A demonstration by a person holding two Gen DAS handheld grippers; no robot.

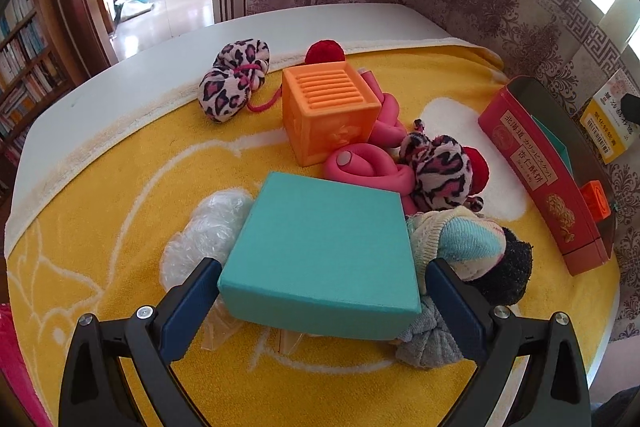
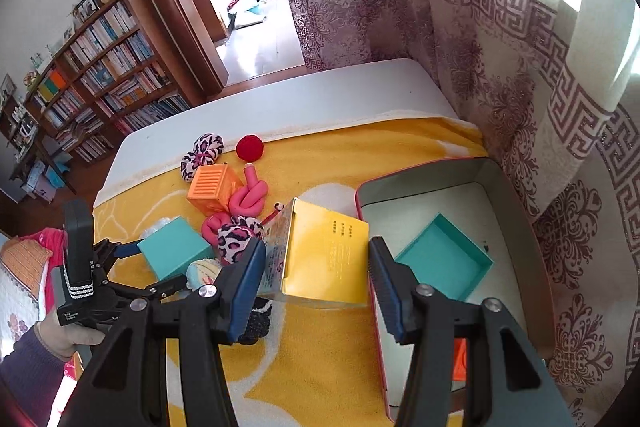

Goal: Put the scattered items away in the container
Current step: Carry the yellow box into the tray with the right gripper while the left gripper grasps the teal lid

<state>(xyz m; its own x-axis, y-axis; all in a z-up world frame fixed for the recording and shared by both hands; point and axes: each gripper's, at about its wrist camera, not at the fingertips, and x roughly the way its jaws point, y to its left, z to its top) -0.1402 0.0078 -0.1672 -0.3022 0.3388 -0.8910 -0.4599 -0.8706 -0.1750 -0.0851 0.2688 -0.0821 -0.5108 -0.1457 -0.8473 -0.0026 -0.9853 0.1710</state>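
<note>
Left wrist view: I look steeply down along my left jaws, close over the teal box [image 1: 320,247] on the yellow blanket [image 1: 120,187].
Right wrist view: from higher up, I face down across the table [image 2: 280,99] towards the curtain [image 2: 480,47].
Shared: orange cube [image 1: 328,111], red tin [image 2: 460,171], doorway.
</note>
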